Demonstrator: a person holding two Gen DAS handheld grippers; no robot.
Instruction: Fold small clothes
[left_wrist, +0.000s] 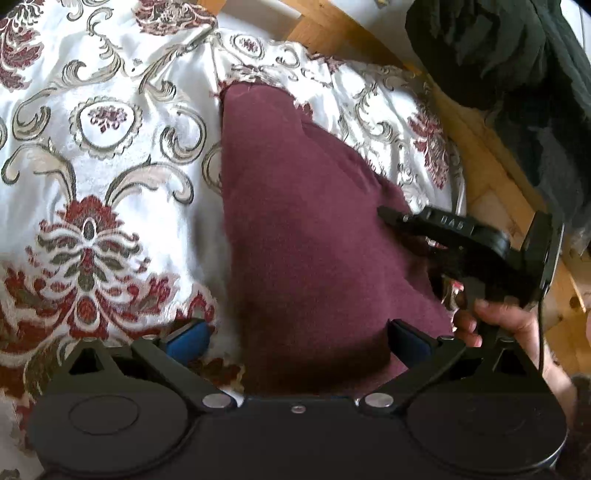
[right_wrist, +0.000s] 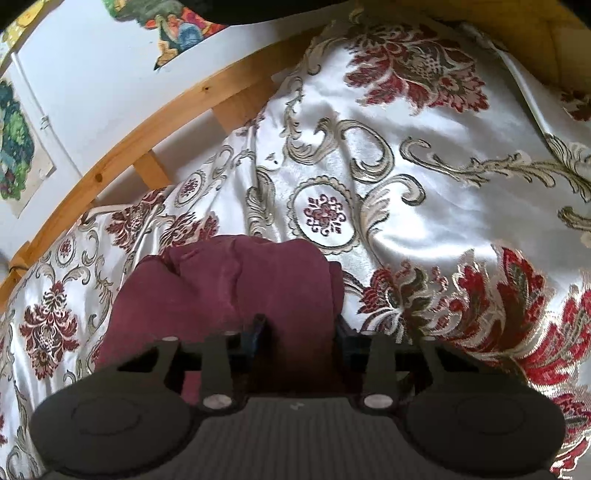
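A maroon garment (left_wrist: 306, 221) lies on the white floral bedspread (left_wrist: 110, 122). My left gripper (left_wrist: 299, 339) is open, its blue pads wide apart, with the garment's near edge between them. My right gripper shows in the left wrist view (left_wrist: 391, 218) at the garment's right edge, held by a hand. In the right wrist view the right gripper (right_wrist: 301, 328) is open, its jaws partly apart astride a raised fold of the maroon garment (right_wrist: 229, 280). Whether its pads touch the cloth is hidden.
A wooden bed frame (right_wrist: 122, 147) runs along the far edge of the bedspread (right_wrist: 424, 184). A dark green garment (left_wrist: 517, 74) hangs at the upper right. A white wall with pictures (right_wrist: 14, 155) stands behind the frame.
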